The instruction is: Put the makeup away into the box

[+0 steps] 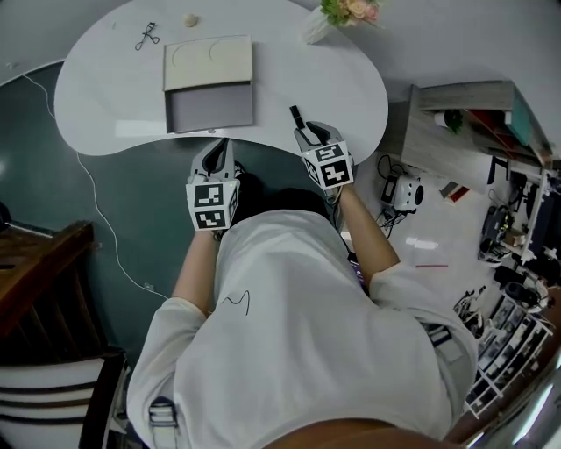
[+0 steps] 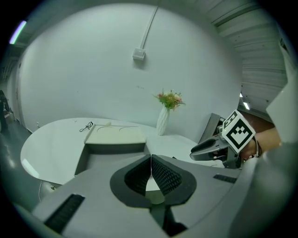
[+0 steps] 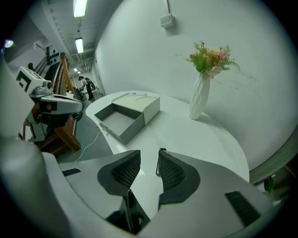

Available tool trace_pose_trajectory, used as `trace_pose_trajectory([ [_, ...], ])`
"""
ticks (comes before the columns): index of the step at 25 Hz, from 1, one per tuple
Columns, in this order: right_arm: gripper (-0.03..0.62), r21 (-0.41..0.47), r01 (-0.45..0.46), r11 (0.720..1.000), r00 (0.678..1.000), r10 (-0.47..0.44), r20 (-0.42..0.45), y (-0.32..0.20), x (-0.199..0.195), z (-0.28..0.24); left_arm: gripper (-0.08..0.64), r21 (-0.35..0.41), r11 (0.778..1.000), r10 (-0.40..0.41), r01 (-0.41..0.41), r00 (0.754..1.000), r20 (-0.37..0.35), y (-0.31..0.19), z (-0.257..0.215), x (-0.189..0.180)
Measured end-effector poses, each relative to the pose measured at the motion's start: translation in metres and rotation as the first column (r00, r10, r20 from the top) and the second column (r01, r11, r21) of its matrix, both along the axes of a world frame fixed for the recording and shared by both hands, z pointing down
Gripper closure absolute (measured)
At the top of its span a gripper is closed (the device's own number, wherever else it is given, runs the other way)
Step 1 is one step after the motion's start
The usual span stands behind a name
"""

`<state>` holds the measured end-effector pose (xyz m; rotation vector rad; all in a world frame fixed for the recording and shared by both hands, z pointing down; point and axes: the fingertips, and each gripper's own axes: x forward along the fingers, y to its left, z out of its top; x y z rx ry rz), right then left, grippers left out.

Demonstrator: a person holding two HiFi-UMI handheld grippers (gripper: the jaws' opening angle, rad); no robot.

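1. A white, curved tabletop (image 1: 105, 88) carries an open grey box (image 1: 210, 107), with its cream lid (image 1: 209, 61) lying against the far side.
2. The left tool (image 1: 216, 145) sits at the near tabletop edge in front of the box, jaws pressed together with nothing between them.
3. The right tool (image 1: 308, 130) is to the right of the box, jaws spread. A slim dark makeup stick (image 1: 296, 116) lies on the tabletop at its tip, beside one pad and not pinched.
4. An eyelash curler (image 1: 147, 35) and a small round pale item (image 1: 190, 19) lie beyond the box, outside it.
5. A vase of flowers (image 1: 317, 26) stands at the far right.
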<state>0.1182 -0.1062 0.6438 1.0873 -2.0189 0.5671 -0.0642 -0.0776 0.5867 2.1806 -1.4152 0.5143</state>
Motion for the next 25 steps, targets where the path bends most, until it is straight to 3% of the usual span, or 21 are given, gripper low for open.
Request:
trace_pose_trajectory([
  [4,0.469,-0.067,-0.064,0.996,0.998,0.062,-0.023,-0.018,0.005,0.026,0.538,-0.023,1.0,0.021,-0.021,1.0,-0.001,-0.006,0.009,-0.007],
  [7,0.453,-0.13,-0.063,0.99,0.997,0.057,-0.048,-0.024,0.013,0.052,0.538,-0.042,0.999,-0.012,0.012,1.0,-0.012,-0.005,0.012,-0.008],
  [16,0.422,-0.197,0.035,0.98,0.996,-0.05,-0.072,-0.039,0.011,0.087,0.538,-0.07,0.987,-0.14,0.142,0.99,0.035,-0.011,0.01,-0.011],
  [19,0.474,-0.202,0.083,0.976,0.991,-0.102,-0.088,-0.047,0.01,0.094,0.538,-0.076,0.98,-0.179,0.182,0.983,0.038,-0.018,0.008,-0.006],
  [20,0.5,-0.198,0.098,0.975,0.99,-0.115,-0.08,-0.049,0.009,0.094,0.538,-0.076,0.978,-0.19,0.193,0.981,0.041,-0.02,0.007,-0.003],
  [25,0.502,-0.175,0.15,0.973,0.989,-0.144,0.041,-0.059,0.009,0.075,0.538,-0.084,0.968,-0.232,0.237,0.971,0.059,-0.03,0.003,0.008],
])
